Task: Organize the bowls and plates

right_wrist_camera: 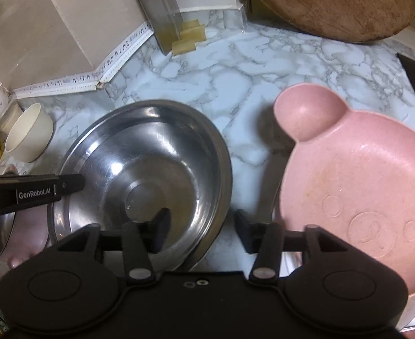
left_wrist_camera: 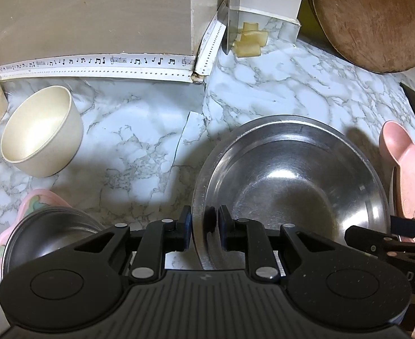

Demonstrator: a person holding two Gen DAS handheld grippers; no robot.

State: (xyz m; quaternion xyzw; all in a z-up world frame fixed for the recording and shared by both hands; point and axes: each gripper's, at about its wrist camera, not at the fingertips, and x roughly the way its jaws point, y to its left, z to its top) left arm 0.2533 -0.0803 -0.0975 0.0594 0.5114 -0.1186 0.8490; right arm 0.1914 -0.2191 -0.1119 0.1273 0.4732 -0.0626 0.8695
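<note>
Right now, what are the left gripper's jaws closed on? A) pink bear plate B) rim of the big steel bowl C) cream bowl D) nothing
B: in the left wrist view the left gripper has its jaws pinched on the near rim of the big steel bowl.

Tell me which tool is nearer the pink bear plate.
Right. The right tool hangs open between the large steel bowl and the pink bear plate, one finger beside the plate's rim. The left tool is clamped on the bowl's far rim.
</note>
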